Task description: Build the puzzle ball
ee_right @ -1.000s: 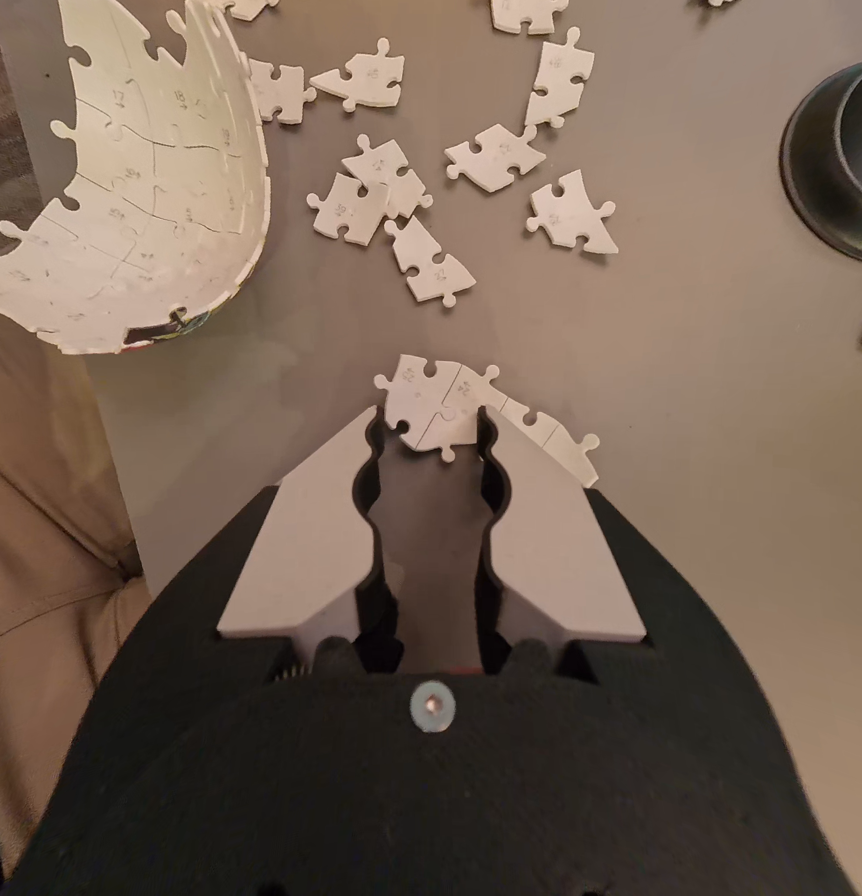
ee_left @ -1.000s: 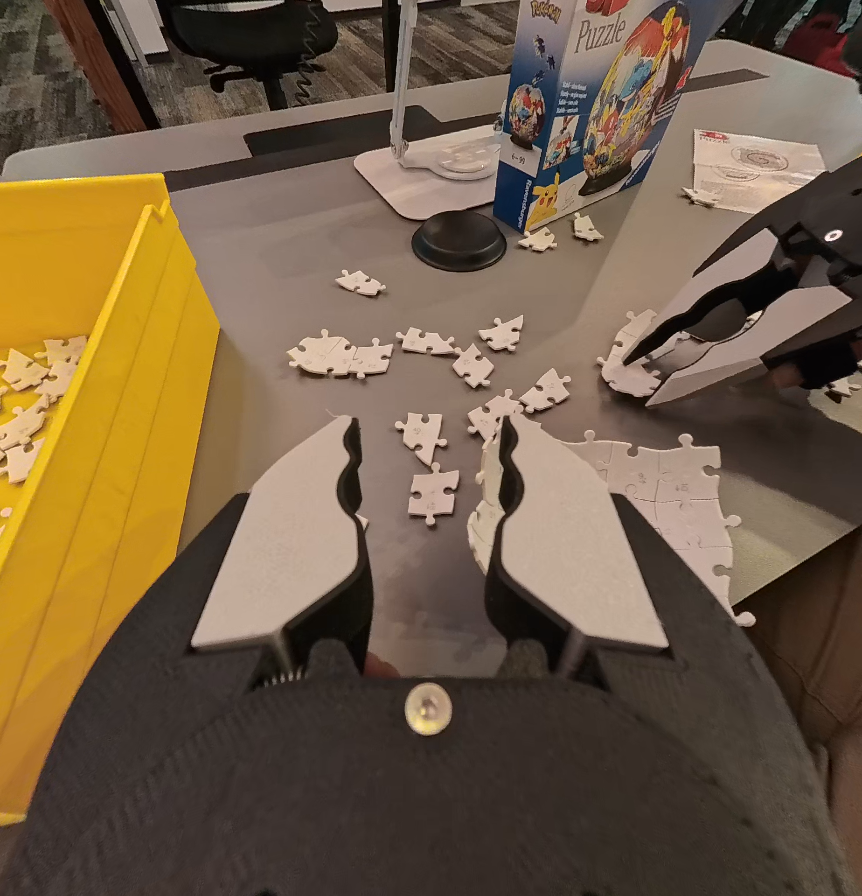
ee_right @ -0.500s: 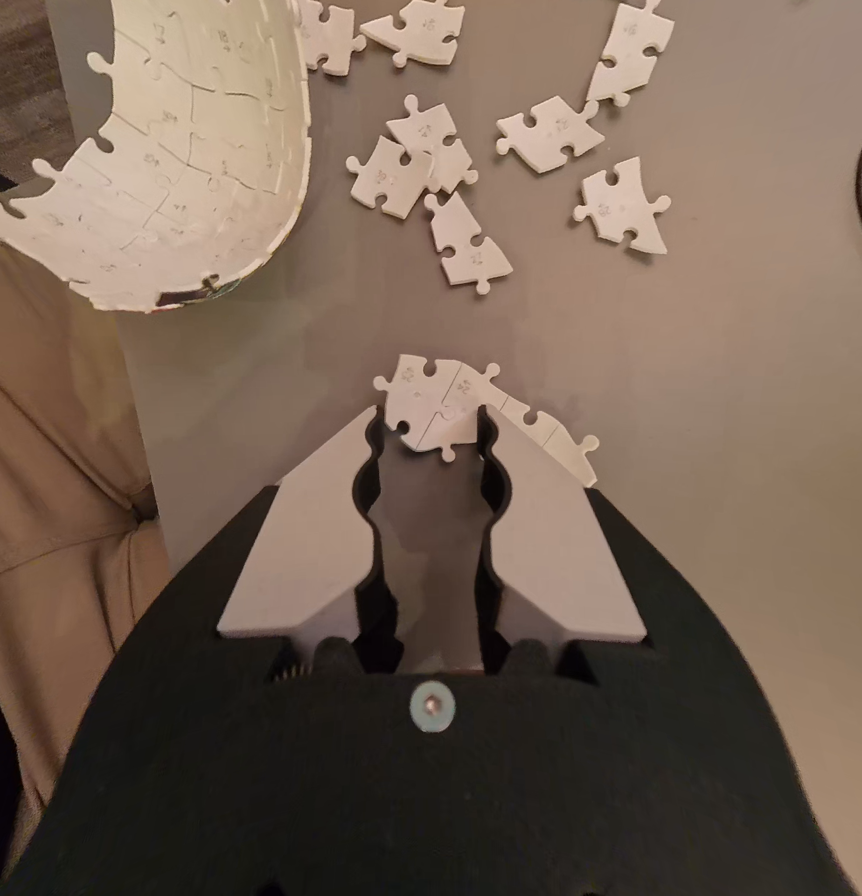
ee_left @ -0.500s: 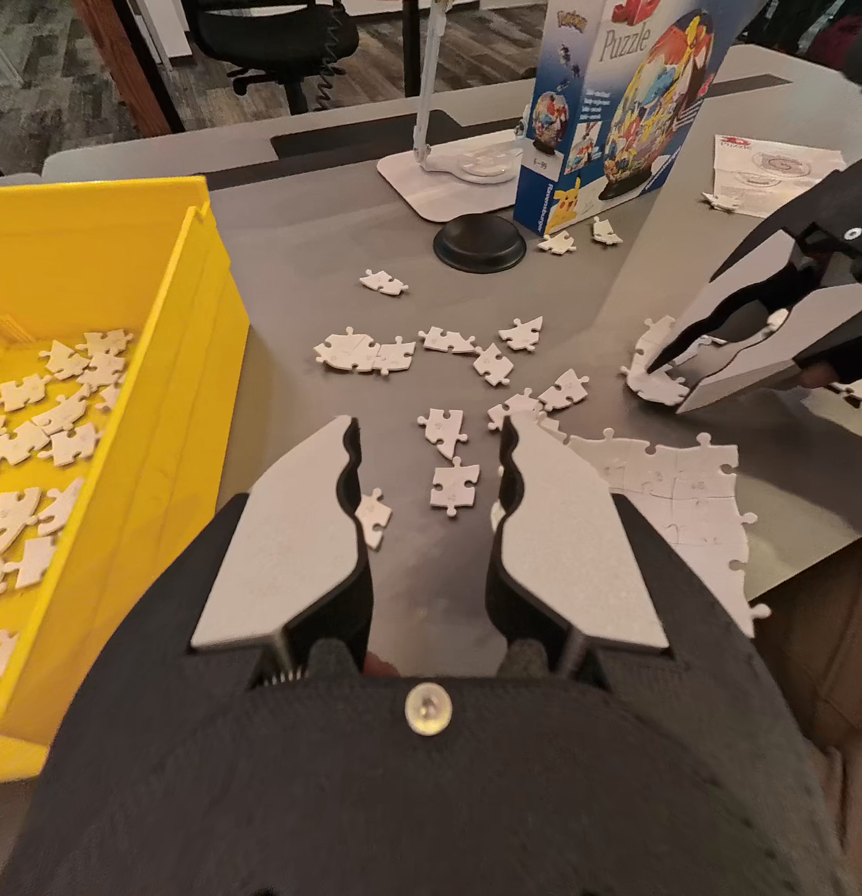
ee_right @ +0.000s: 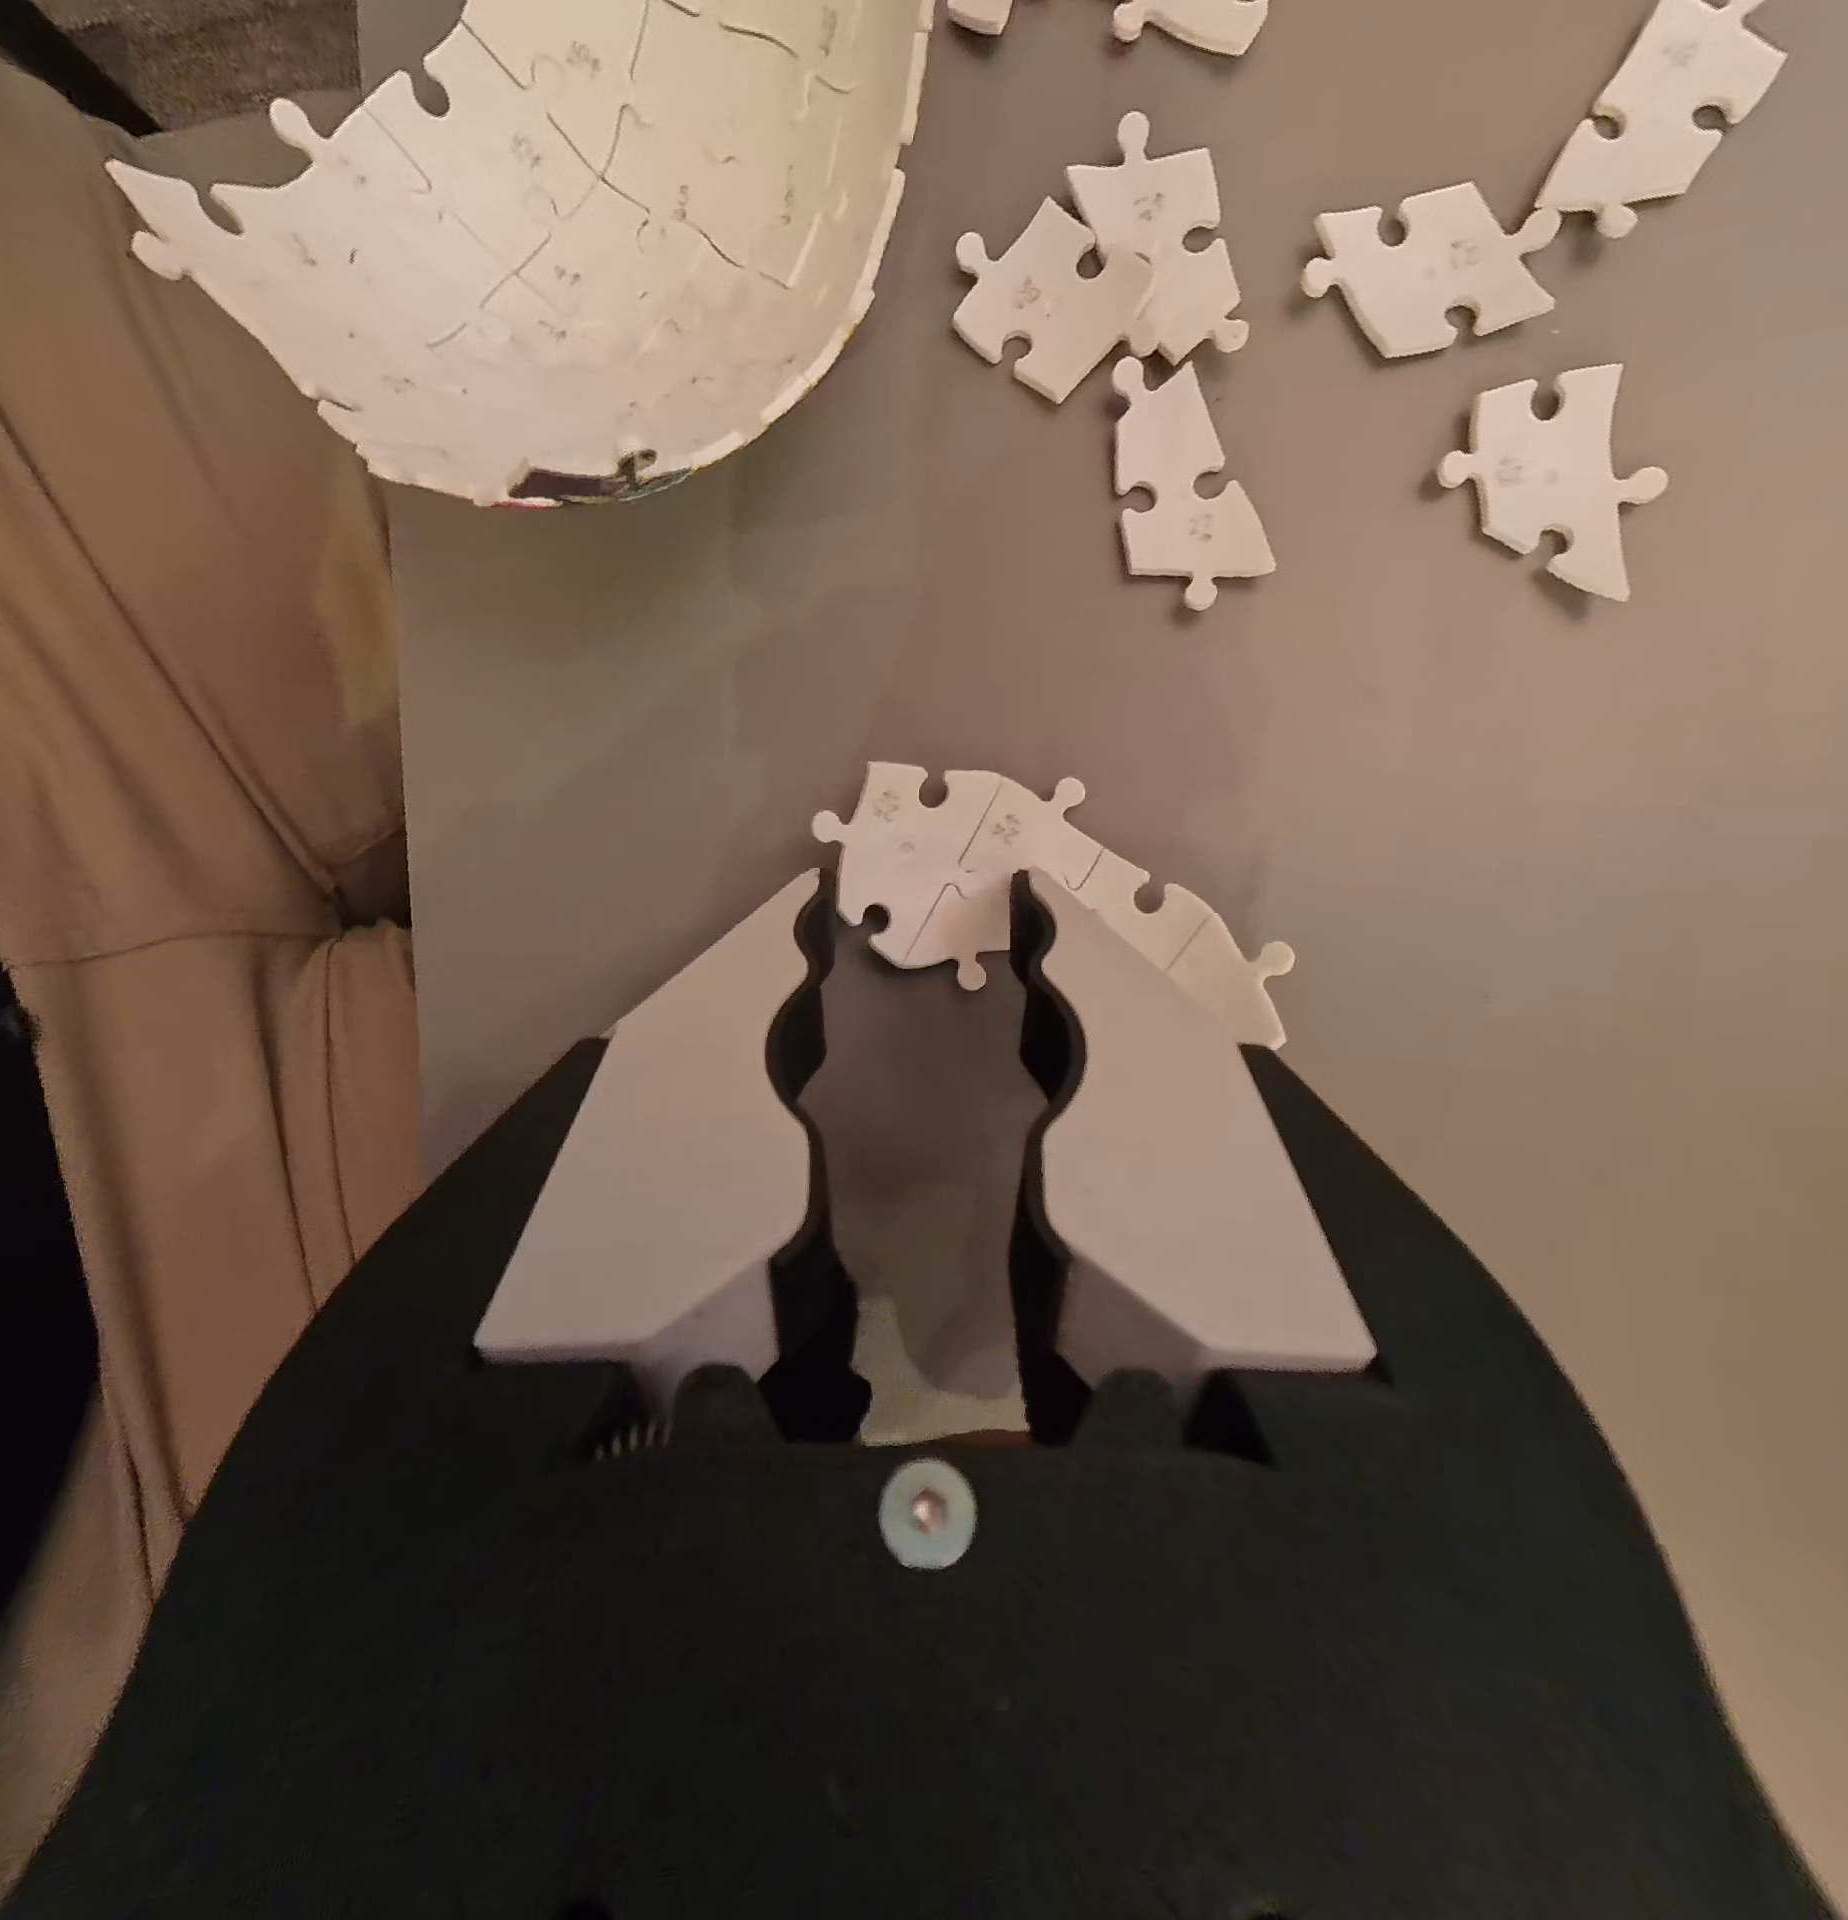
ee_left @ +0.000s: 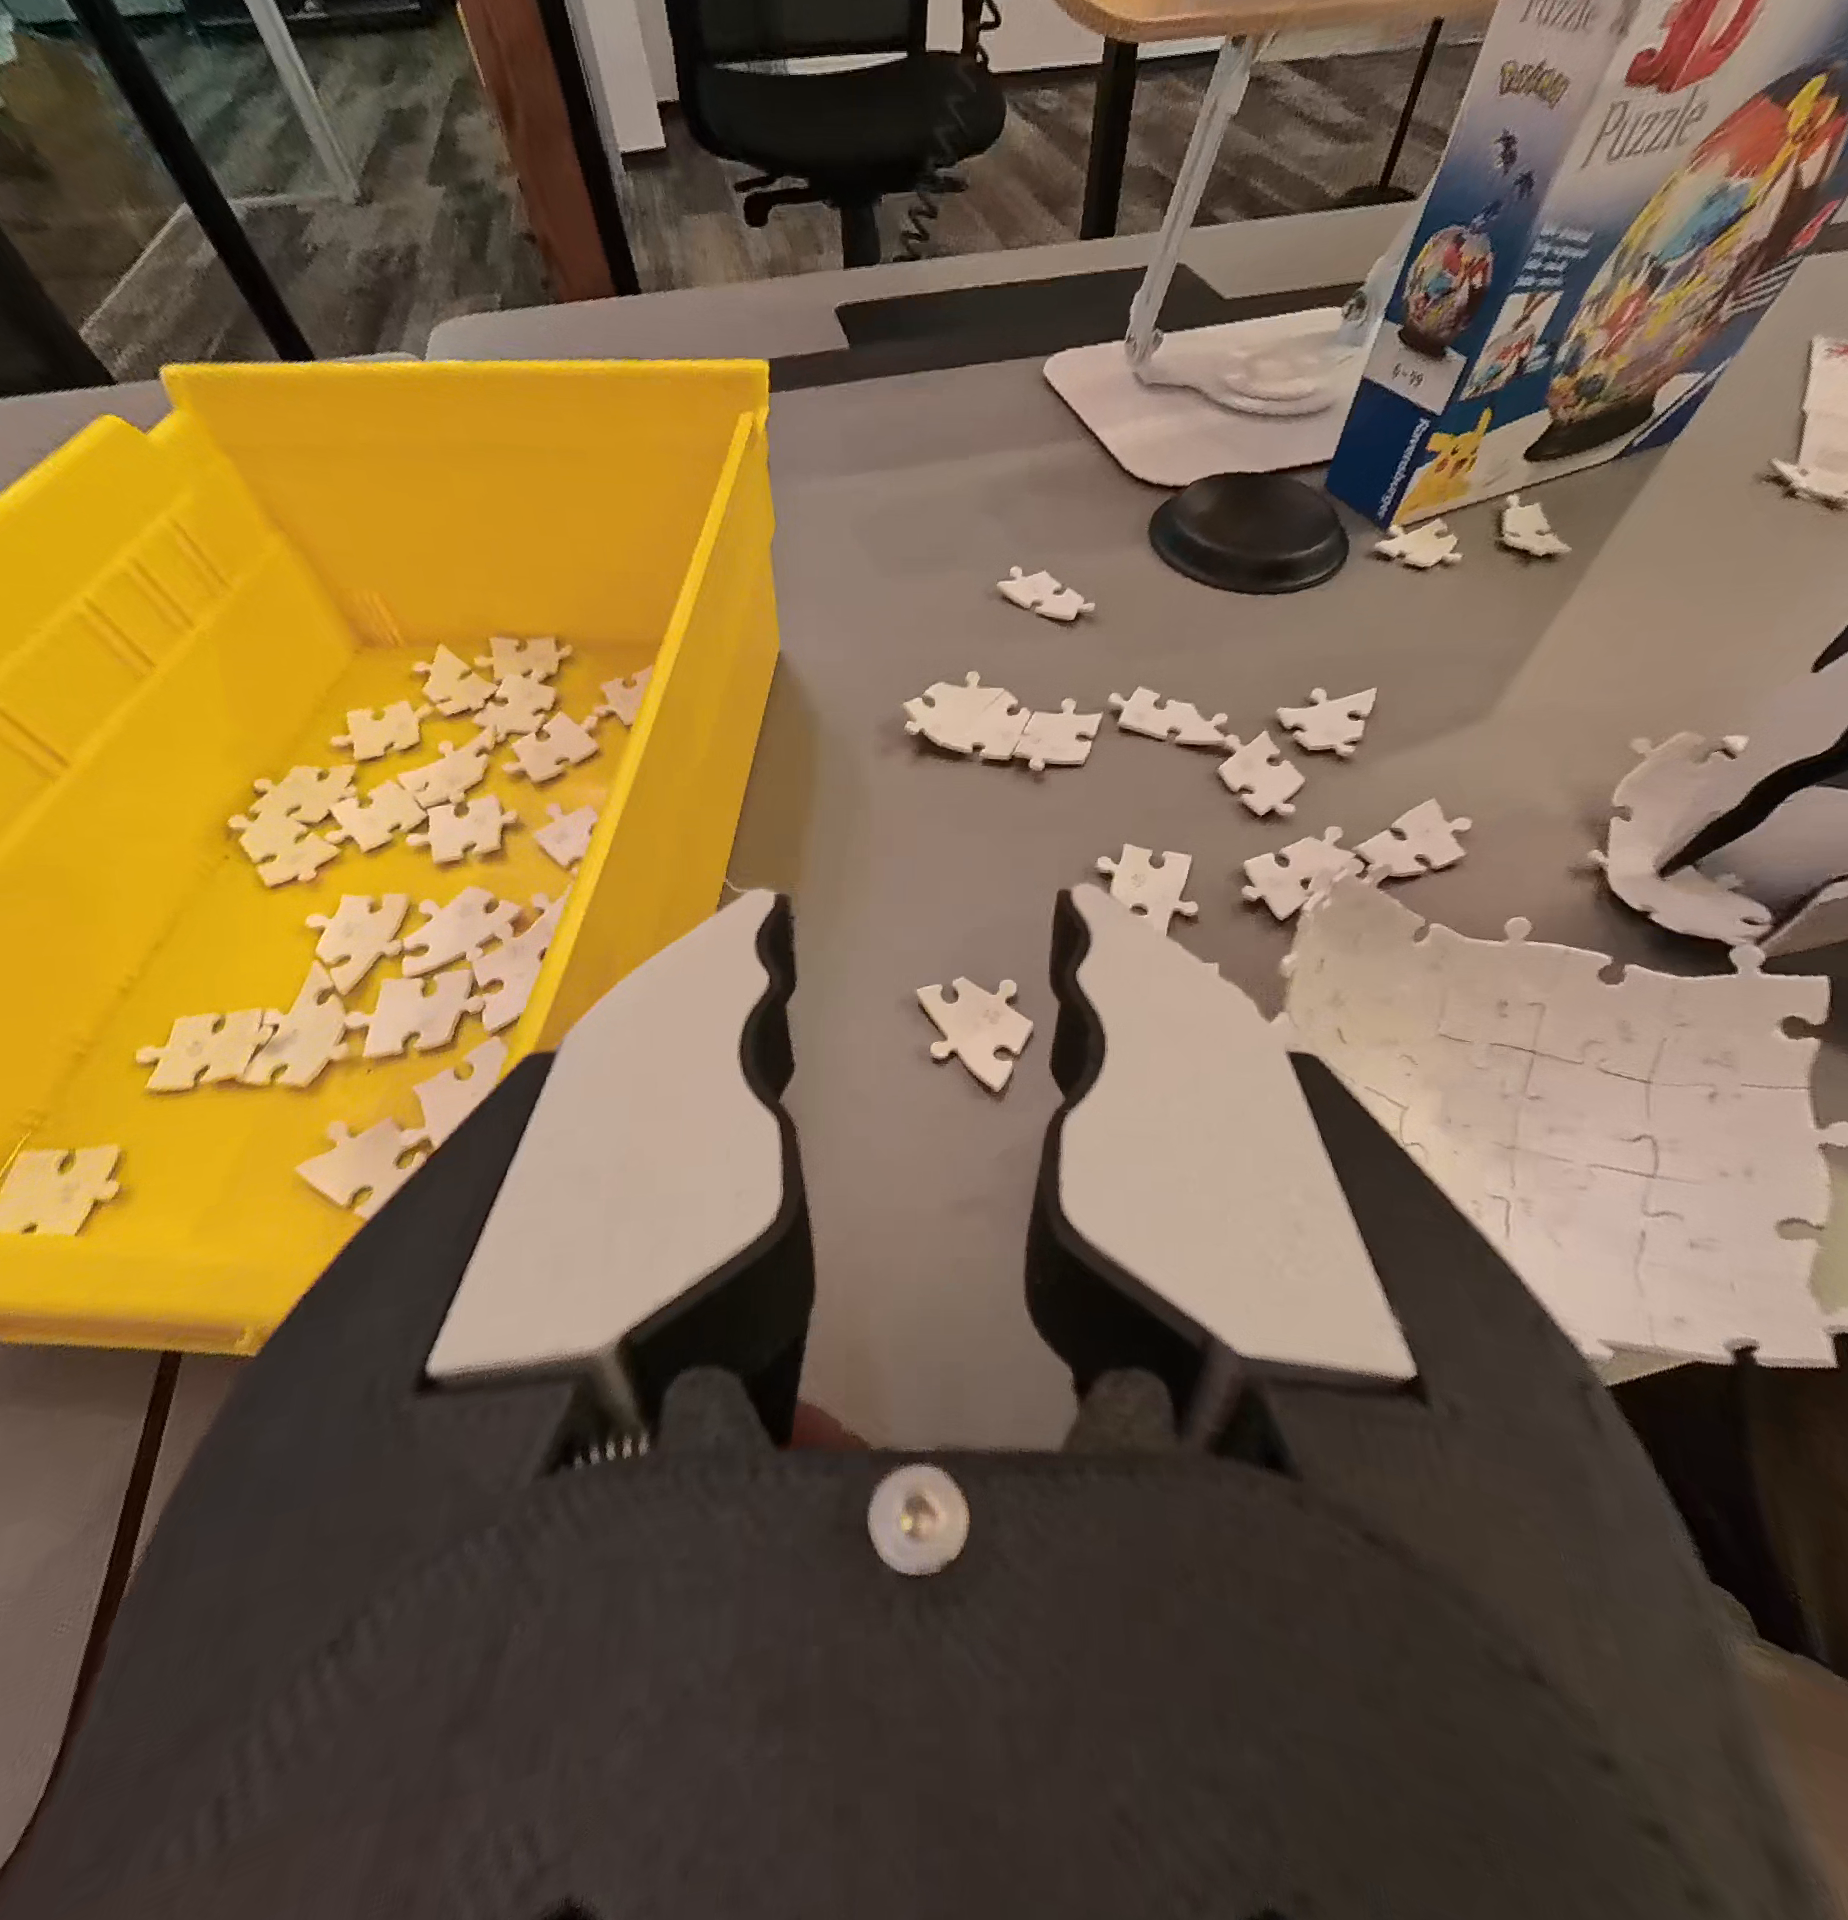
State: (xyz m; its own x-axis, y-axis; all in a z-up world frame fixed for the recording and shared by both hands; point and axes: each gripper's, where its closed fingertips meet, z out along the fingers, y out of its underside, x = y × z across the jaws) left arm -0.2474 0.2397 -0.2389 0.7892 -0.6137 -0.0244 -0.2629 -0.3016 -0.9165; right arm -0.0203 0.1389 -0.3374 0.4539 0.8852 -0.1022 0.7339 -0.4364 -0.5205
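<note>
A curved shell of joined white puzzle pieces (ee_left: 1585,1122) lies at the table's near right edge; it also shows in the right wrist view (ee_right: 587,260). My right gripper (ee_right: 920,883) is shut on a short curved strip of joined pieces (ee_right: 930,842), held across its fingertips just above the table. The strip also shows in the left wrist view (ee_left: 1668,831). My left gripper (ee_left: 920,914) is open and empty, above the table between the yellow bin (ee_left: 463,468) and the shell. A loose piece (ee_left: 977,1023) lies between its fingers.
The bin holds several loose pieces. More pieces (ee_left: 1003,722) are scattered mid-table. A black round stand (ee_left: 1249,530), the puzzle box (ee_left: 1626,260), a white lamp base (ee_left: 1211,405) and a leaflet (ee_left: 1845,416) stand at the back. A person's beige trousers (ee_right: 172,831) are at the table edge. My hands' fingertips stand some 25 cm from each other.
My left gripper has swung left and back, bringing the bin's inside into view. My right gripper has carried the strip closer to the shell.
</note>
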